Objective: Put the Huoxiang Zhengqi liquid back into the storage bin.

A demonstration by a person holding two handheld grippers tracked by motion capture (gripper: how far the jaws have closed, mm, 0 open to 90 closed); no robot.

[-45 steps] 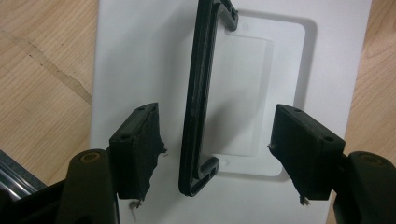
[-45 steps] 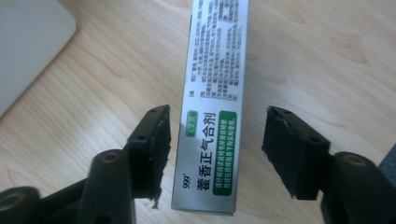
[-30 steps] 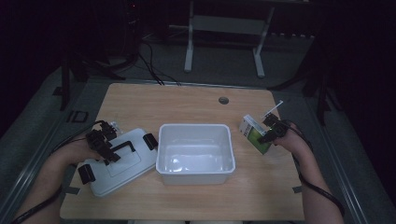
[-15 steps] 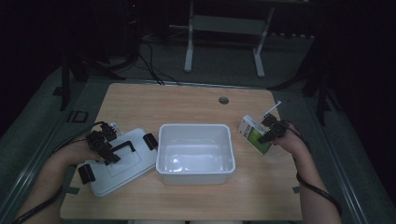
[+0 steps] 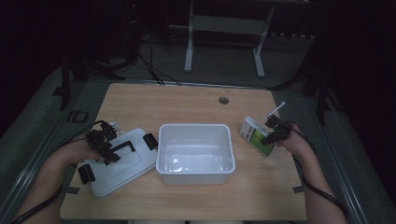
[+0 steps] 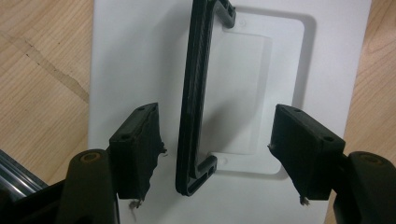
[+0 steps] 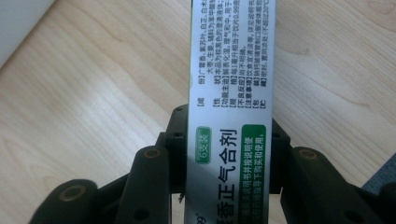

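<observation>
A white lid (image 5: 122, 164) with a black handle (image 5: 122, 148) lies flat on the wooden table, left of an open white bin (image 5: 195, 150). My left gripper (image 5: 103, 142) hovers over the lid. In the left gripper view the left gripper (image 6: 215, 149) stands open astride the handle (image 6: 194, 93), its pads clear of it, over the lid (image 6: 135, 56). At the table's right, my right gripper (image 5: 273, 131) grips a white and green carton (image 5: 256, 137). In the right gripper view both pads of the right gripper (image 7: 229, 140) press the carton's (image 7: 231, 70) printed sides; these jaws have just been closing on it.
The bin holds nothing. A round cable hole (image 5: 223, 100) sits near the table's far edge. Behind the table stand metal frame legs (image 5: 189, 42) and cables on the dark floor. Bare wood (image 5: 196, 196) lies in front of the bin.
The right gripper and the carton have shifted a little toward the near edge. The left gripper and the lid are as before.
</observation>
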